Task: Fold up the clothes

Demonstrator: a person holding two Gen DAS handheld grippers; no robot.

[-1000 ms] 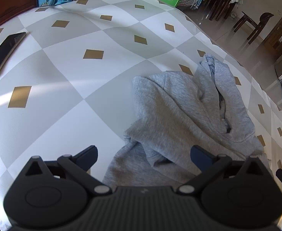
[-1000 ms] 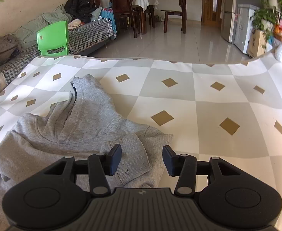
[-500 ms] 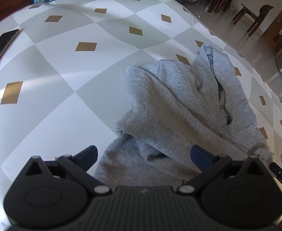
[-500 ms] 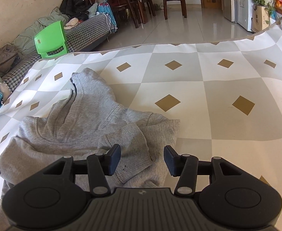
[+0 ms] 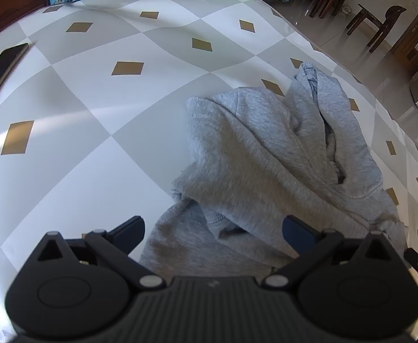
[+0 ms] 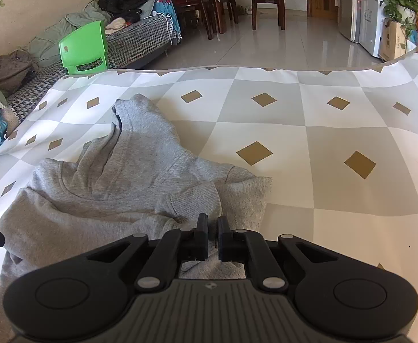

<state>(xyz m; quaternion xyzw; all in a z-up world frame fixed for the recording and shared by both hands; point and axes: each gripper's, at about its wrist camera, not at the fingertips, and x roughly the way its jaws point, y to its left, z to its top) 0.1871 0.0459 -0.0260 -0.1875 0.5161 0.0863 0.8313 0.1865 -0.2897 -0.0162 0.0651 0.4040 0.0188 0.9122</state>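
A grey hoodie [image 5: 266,157] lies crumpled on the checked table cloth [image 5: 94,100], its hood toward the far edge. It also shows in the right wrist view [image 6: 117,188]. My left gripper [image 5: 213,230] is open, its fingers wide apart over the near part of the hoodie. My right gripper [image 6: 212,228] is shut on a fold of the hoodie near the ribbed cuff [image 6: 191,200], at the garment's right near corner.
A black phone [image 5: 0,71] lies at the table's left edge. The table's far edge [image 6: 237,68] drops to a tiled floor. A green chair [image 6: 84,47], a couch with clothes and wooden chairs stand beyond.
My right gripper has closed from open onto the hoodie fabric by the cuff. My left gripper stays open and has shifted slightly over the hoodie.
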